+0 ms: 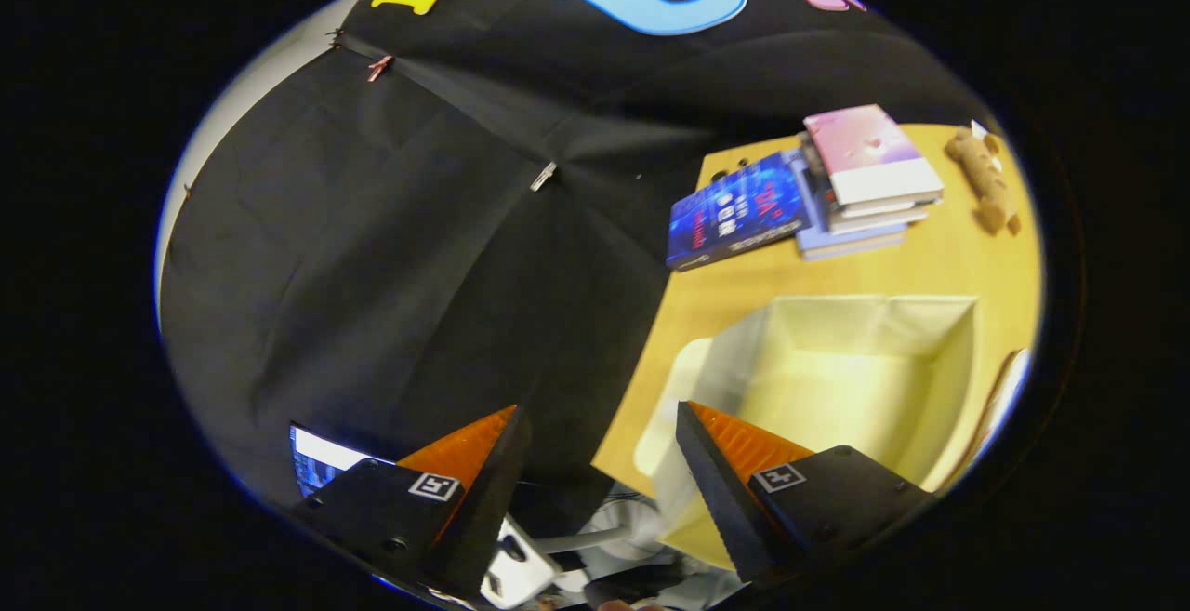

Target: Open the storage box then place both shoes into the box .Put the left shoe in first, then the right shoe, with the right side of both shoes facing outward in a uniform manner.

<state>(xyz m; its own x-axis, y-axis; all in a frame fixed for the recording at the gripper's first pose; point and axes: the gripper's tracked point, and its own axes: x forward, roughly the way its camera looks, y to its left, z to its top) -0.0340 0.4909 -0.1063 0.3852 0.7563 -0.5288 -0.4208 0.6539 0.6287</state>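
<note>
Looking forward along the gripper (600,439), we see its two fingers standing well apart with nothing held between them. In the gap we make out the dark cloth wall (390,248) of the booth and, low down near the fingers, some pale hardware that we cannot identify.

We find the storage box (837,378) on the wooden tabletop (707,295), just ahead of the right finger, whose tip overlaps the box's near wall in our view; whether it touches we cannot tell. The box stands open, its top facing up, and we see straight into a pale, bare interior with translucent whitish walls. It sits near the edge of the tabletop closest to the fingers, and its left rim lies close to the tabletop's left edge, where the wood ends against the cloth wall.

Beyond the box, toward the far edge of the tabletop, we see books. A blue book (739,211) lies flat with one corner near the far left corner of the tabletop. Just beside it, touching or nearly so, a stack of books (865,183) rises a few volumes high, topped by a pink cover. Farther along the far edge, apart from the stack, we see a small brown toy (984,181) lying on the wood; its exact shape is too distorted for us to tell.

The left finger hangs over the cloth wall, off the tabletop.
</note>
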